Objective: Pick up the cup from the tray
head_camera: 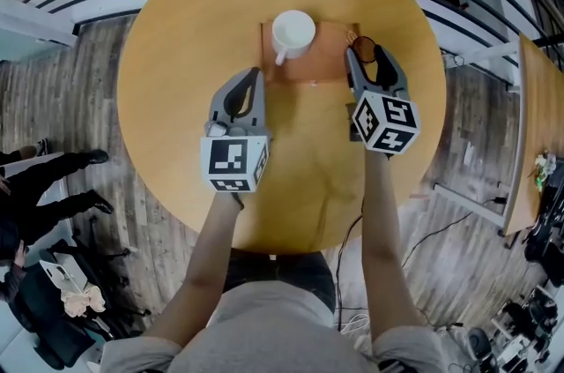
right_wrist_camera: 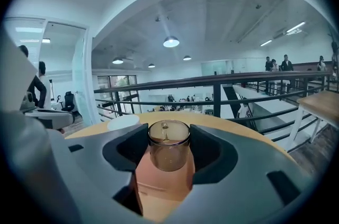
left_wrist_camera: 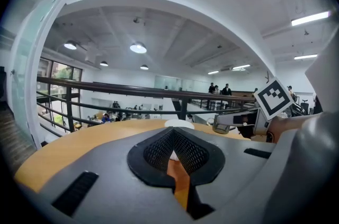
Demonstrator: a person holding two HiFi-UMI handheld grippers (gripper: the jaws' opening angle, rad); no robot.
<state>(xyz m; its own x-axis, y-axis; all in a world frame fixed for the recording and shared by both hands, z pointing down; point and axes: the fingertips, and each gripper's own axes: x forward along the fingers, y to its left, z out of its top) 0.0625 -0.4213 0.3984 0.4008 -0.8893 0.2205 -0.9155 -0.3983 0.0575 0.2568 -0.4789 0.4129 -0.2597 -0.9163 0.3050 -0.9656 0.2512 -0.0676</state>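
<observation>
Just one tray (head_camera: 328, 68), one mug (head_camera: 293, 32), one glass cup (right_wrist_camera: 169, 146)

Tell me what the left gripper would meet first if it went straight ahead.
Likely the white mug, dead ahead of the left gripper's tips; held low, it could catch the tray's edge first. Depth is unclear.
</observation>
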